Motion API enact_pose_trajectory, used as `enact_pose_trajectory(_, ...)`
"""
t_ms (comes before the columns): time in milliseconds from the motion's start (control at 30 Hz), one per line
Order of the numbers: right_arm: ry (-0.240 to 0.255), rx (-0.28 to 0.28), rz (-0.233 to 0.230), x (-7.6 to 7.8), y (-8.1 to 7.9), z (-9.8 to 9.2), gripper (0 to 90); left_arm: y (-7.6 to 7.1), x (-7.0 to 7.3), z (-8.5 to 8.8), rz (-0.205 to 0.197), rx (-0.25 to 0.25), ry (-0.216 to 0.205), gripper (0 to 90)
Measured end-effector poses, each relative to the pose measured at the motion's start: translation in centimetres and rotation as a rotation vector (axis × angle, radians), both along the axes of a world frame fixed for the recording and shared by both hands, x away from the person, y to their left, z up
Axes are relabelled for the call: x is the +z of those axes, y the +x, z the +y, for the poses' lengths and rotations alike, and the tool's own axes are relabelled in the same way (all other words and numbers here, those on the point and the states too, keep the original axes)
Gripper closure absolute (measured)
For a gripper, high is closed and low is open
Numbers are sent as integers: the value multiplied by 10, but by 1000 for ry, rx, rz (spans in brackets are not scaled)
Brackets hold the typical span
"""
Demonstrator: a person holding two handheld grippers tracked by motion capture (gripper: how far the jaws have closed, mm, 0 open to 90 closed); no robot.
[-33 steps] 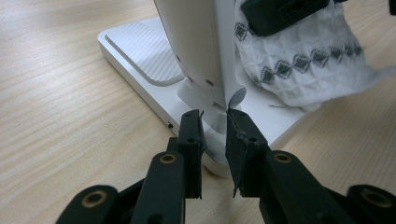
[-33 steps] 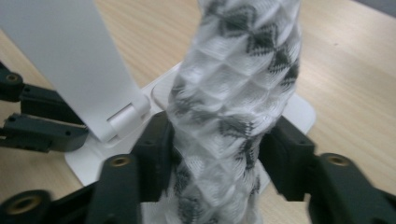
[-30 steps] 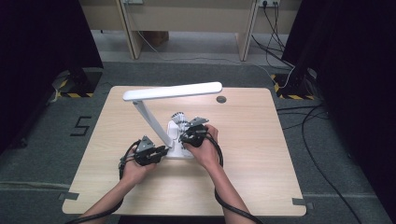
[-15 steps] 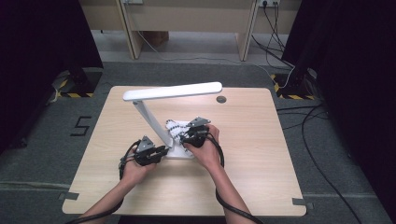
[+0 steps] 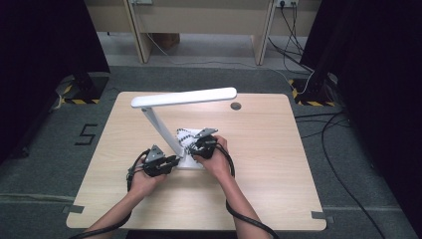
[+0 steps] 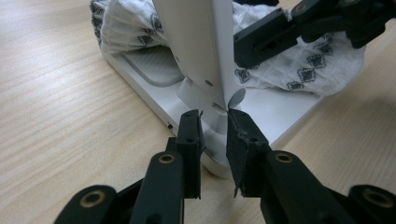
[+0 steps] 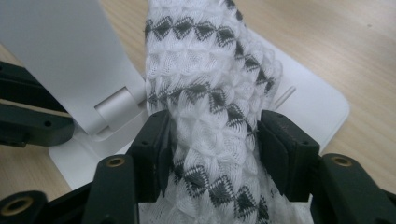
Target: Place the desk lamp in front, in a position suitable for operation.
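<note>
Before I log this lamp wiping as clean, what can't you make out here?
- Lamp base: its far part is under the patterned cloth in the left gripper view.
- Right gripper: cloth hides whether the fingers pinch it.
- Left gripper: contact with the hinge is unclear.
- High view: cloth pattern too small.

A grey carpeted floor (image 5: 59,149) is lying around the wooden table (image 5: 278,164). Black curtains (image 5: 45,45) are hanging at upper left and right. Cables (image 5: 343,164) are trailing along the right edge.
</note>
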State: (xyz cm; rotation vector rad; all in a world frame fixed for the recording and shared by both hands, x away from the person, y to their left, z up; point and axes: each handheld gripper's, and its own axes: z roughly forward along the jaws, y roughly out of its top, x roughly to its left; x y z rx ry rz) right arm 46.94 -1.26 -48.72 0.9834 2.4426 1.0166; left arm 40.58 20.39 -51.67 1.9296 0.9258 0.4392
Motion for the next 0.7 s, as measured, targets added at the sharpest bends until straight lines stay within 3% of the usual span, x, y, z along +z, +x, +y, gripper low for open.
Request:
enact_pose_trajectory(100,2,8,18,-3,0,1,535,0,0,0,1,-1,0,747)
enact_pose_trajectory(300,1,19,49,-2,1,-1,755,0,0,0,4,-1,0,747)
enact_pose_trajectory(500,35,-2,73,12,-3,-8,783,0,0,-1,1,-2,7,745)
enact_pose_trajectory(700,31,9,42,27,-9,-5,782,-1,0,-1,0,-1,9,741)
